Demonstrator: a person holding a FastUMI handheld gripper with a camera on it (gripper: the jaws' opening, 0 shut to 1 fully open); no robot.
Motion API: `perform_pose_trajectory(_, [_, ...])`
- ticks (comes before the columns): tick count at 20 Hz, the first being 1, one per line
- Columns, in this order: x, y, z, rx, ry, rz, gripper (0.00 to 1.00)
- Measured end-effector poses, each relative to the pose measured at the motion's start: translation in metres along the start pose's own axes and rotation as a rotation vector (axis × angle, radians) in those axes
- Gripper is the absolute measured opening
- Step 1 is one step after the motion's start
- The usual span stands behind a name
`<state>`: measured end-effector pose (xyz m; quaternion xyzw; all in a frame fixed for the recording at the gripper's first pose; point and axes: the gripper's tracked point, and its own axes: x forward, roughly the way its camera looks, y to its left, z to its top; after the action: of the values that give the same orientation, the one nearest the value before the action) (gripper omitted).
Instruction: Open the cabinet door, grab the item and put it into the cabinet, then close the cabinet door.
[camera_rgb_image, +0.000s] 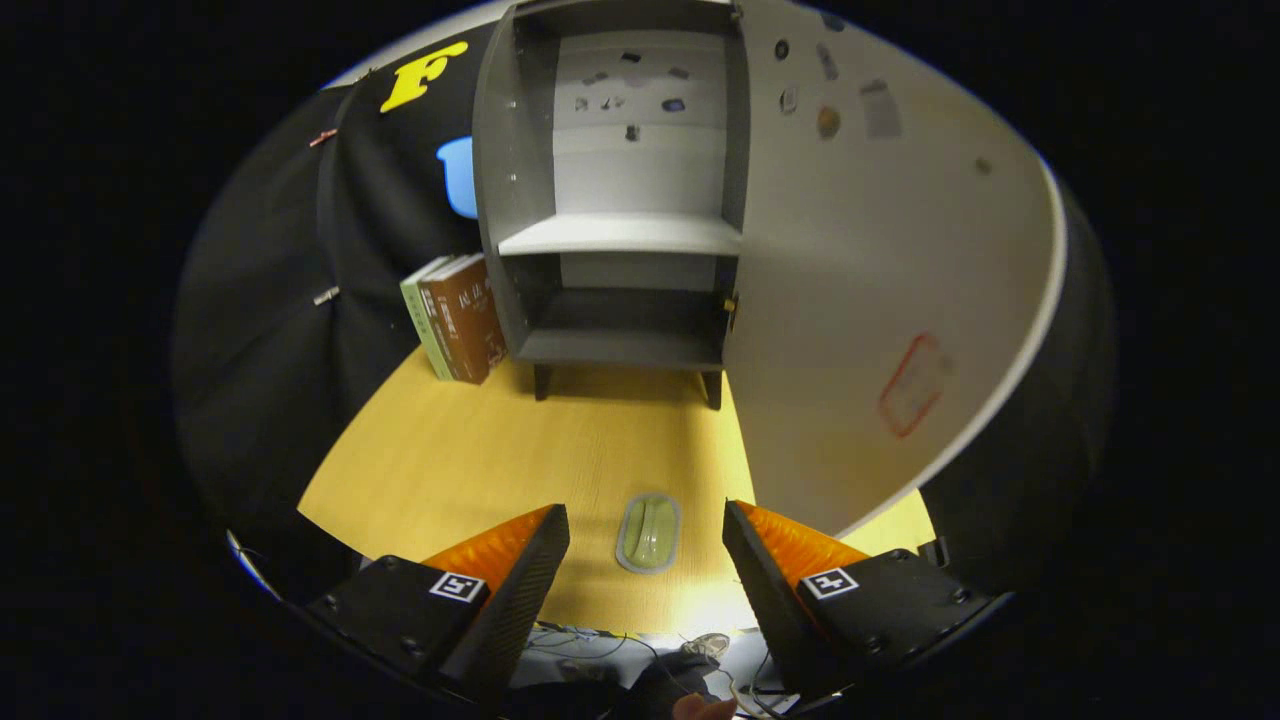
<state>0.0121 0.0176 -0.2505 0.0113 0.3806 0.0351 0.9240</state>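
Gripper: fingers spread wide apart, pinching nothing; both fingers sit over the near part of the table.
Item: small, flat, oblong pale-green object with a lighter rim; it lies flat on the table, in the gap between the two fingers, touching neither.
Table: light wood-grain top; carries the item, the cabinet and the books.
Cabinet: grey, upright, standing on short dark legs at the far side of the table, well beyond the fingers and the item.
Cabinet door: open, swung out to the right of the cabinet; its pale inner face carries several small stickers and a red-outlined rectangular mark. The door's lower edge reaches down close to the right finger.
Cabinet interior: two compartments, one above the other, divided by a light shelf. The lower compartment holds nothing visible. The back wall of the upper compartment shows several small stickers.
Hinge hardware: small brass-coloured fitting on the right cabinet wall, level with the lower compartment.
Books: one green and one brown, upright and leaning, just beside the cabinet's left wall, resting on the table.
Booth wall: black cloth behind and to the left of the cabinet.
Below table edge: loose cables and part of a hand, between the finger bases.
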Motion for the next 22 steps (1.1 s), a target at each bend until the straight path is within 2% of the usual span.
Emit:
perform_pose_trajectory(5, [0.020,0.003,-0.034,0.042,0.144,-0.001,0.99])
perform_pose_trajectory(8, [0.027,0.001,-0.047,0.095,0.189,0.004,0.98])
perform_pose_trajectory(13, [0.033,-0.007,-0.064,0.098,0.246,-0.035,0.96])
perform_pose_trajectory(14, [0.036,-0.013,-0.067,0.071,0.249,-0.050,0.85])
perform_pose_trajectory(16, [0.042,-0.017,-0.071,0.023,0.244,-0.063,0.72])
perform_pose_trajectory(18, [0.048,-0.021,-0.075,-0.004,0.254,-0.075,0.72])
perform_pose_trajectory(20, [0.049,-0.018,-0.078,-0.003,0.269,-0.065,0.29])
perform_pose_trajectory(21, [0.057,-0.021,-0.079,0.000,0.257,-0.078,0.31])
perform_pose_trajectory(22, [0.052,-0.022,-0.079,0.000,0.266,-0.094,0.24])
